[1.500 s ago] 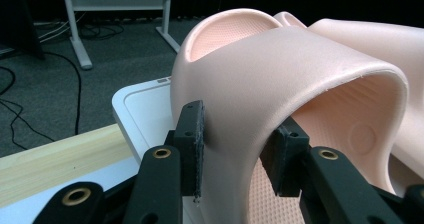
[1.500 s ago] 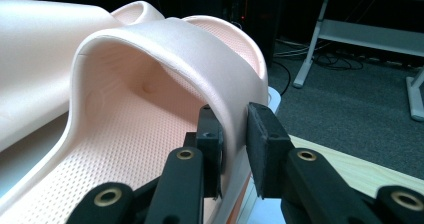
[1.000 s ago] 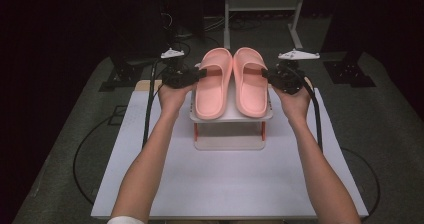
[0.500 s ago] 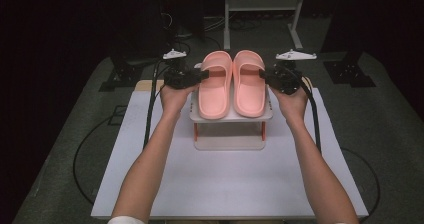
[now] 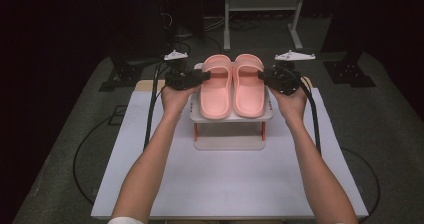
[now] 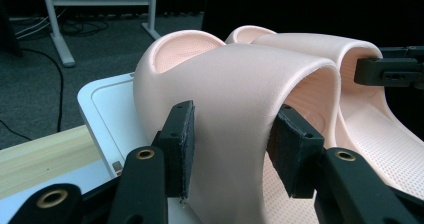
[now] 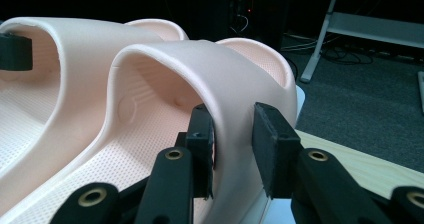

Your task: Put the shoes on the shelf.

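Observation:
Two pink slippers stand side by side on a small white two-level stand [image 5: 230, 143] at the far middle of the table. My left gripper [image 5: 202, 77] comes in from the left, and its jaws [image 6: 232, 139] are shut across the strap of the left slipper [image 5: 216, 91] [image 6: 235, 84]. My right gripper [image 5: 261, 77] comes in from the right. It [image 7: 232, 144] pinches the strap wall of the right slipper [image 5: 248, 89] [image 7: 200, 69], with one pad inside and one outside. The opposite gripper's jaw tip shows far off in each gripper view.
The stand sits on a white board [image 5: 225, 184] with a wooden strip along its far edge [image 6: 45, 159]. Dark carpet, cables [image 5: 150, 114] and black tripod feet [image 5: 350, 74] surround the table. A metal frame [image 5: 260, 4] stands behind.
The slippers have shifted very slightly to the right on the stand. Both hands stay at the straps, almost still.

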The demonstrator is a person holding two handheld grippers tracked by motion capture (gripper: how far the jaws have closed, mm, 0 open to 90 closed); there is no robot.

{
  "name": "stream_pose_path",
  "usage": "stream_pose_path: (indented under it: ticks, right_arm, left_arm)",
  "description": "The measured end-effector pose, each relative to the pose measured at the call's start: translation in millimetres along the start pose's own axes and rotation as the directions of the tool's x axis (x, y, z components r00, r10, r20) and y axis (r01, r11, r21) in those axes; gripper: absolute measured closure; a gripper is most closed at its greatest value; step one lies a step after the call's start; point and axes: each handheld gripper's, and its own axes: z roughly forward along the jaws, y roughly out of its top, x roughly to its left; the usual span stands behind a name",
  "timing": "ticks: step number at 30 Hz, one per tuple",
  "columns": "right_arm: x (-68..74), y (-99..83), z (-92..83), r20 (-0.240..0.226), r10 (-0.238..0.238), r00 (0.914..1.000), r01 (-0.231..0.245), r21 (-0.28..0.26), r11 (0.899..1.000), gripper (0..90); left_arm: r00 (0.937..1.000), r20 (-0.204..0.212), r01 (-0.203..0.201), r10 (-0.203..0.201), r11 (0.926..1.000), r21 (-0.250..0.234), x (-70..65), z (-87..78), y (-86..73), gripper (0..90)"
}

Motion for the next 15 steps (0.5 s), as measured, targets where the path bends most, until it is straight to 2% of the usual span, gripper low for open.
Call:
stream_pose_path:
  ticks: [4, 8, 11, 15]
  right_arm:
    - [-0.4, -0.2, -0.1, -0.009, 0.006, 0.9999, -0.006, -0.006, 1.000, 67.8]
    - [-2.3, -1.1, -1.9, -0.051, 0.048, 0.9976, -0.048, -0.006, 0.999, 63.1]
    - [-3.4, -2.1, -4.3, -0.072, 0.064, 0.9953, -0.065, -0.007, 0.998, 60.4]
    - [-3.0, -3.5, -7.5, -0.089, 0.063, 0.9940, -0.064, -0.011, 0.998, 57.8]
  left_arm:
    - [0.9999, 0.012, 0.010, -0.010, 0.9999, -0.002, 1.0, -0.7, -2.5, 54.4]
    - [0.9993, 0.034, 0.019, -0.018, 0.9996, -0.019, 1.6, -3.0, -4.7, 52.4]
    - [0.9994, 0.031, 0.017, -0.017, 0.9997, -0.020, 1.0, -5.7, -5.7, 50.9]
    - [0.9993, 0.033, 0.015, -0.014, 0.9997, -0.019, 0.0, -8.4, -6.6, 49.4]
